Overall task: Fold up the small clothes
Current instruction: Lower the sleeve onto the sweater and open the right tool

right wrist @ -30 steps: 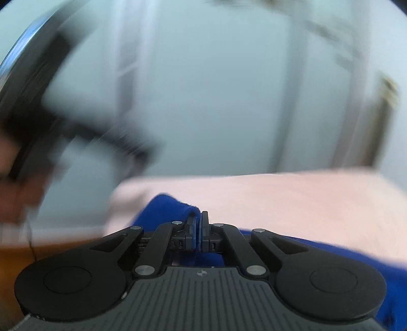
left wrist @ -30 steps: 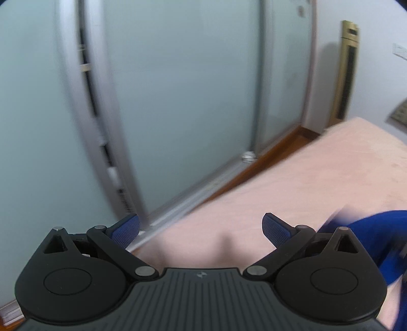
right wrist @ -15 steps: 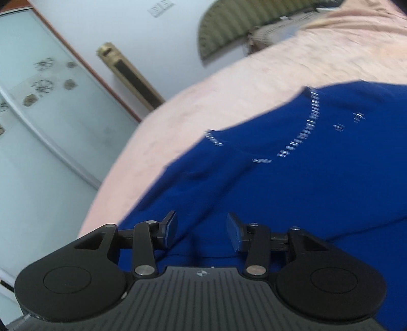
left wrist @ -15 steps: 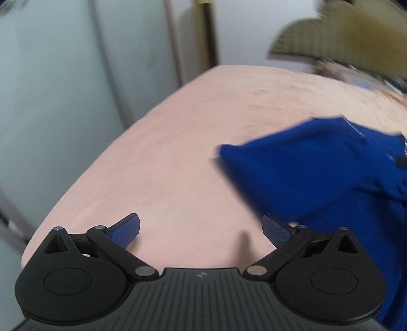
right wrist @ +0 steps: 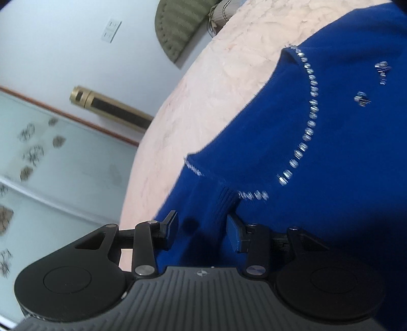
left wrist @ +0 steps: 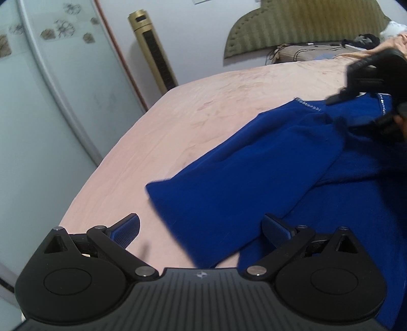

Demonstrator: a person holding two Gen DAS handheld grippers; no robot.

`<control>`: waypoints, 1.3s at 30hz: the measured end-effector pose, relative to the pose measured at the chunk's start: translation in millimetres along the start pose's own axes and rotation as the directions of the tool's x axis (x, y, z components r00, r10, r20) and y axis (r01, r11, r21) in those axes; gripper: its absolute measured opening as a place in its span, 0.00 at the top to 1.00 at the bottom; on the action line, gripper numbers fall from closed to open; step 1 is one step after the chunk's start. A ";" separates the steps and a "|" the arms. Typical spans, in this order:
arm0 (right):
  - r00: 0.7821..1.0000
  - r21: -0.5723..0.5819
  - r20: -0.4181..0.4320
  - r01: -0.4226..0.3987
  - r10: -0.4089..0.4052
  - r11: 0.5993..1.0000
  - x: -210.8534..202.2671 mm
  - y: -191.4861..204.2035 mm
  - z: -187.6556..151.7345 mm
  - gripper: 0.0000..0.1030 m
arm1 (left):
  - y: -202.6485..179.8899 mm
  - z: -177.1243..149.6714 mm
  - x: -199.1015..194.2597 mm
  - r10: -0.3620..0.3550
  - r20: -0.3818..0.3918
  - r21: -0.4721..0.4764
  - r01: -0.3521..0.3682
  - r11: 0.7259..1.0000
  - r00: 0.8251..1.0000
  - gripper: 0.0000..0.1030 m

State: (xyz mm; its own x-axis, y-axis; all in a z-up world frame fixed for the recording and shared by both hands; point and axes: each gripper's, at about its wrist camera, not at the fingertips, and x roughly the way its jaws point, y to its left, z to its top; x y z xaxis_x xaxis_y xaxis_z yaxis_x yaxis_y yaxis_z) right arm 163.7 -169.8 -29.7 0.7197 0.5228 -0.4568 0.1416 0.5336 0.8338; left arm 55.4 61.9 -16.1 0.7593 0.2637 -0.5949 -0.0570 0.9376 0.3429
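A royal-blue sweater [left wrist: 267, 173] with a silver rhinestone neckline lies on a pink bed [left wrist: 193, 114]. One sleeve lies folded across the body, its cuff toward me. My left gripper [left wrist: 201, 229] is wide open and empty, hovering just above the sleeve's cuff end. In the right wrist view the sweater [right wrist: 318, 152] fills the frame. My right gripper [right wrist: 202, 230] is open and empty over the shoulder area near the neckline. It also shows in the left wrist view as a black shape [left wrist: 368, 84] over the collar.
The bed's left edge [left wrist: 101, 173] drops off toward frosted sliding doors [left wrist: 38, 101]. A gold tower fan [left wrist: 155, 51] stands by the wall. A green headboard [left wrist: 305, 23] and a pillow with clutter [left wrist: 305, 51] are at the far end.
My right gripper released the sweater and opened over its shoulder. My left gripper swung from the doors toward the bed and closed in on the sleeve cuff, staying open.
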 end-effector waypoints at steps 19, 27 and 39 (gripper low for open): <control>0.957 -0.260 0.287 0.031 0.047 0.965 -73.0 64.6 55.9 0.88 | 15.2 27.4 37.7 0.187 0.029 -0.154 -0.181 0.971 0.982 0.00; 0.929 -0.162 0.367 0.110 -0.043 0.981 -111.1 -3.5 76.7 0.88 | 7.3 26.7 36.7 0.151 0.016 -0.152 -0.147 0.977 0.988 0.00; 0.896 -0.088 0.412 0.222 -0.167 0.971 -155.3 -69.1 61.3 0.88 | -0.6 43.4 37.4 0.050 -0.013 -0.157 -0.051 0.986 0.999 0.00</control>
State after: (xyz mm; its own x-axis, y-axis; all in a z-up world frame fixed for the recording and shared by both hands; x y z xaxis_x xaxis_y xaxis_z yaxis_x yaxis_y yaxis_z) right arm 83.8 -328.6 2.6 0.9009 0.1054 -0.4211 0.2375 0.6923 0.6814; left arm 112.0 61.3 -7.1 0.7473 0.3129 -0.5862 -0.1971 0.9469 0.2542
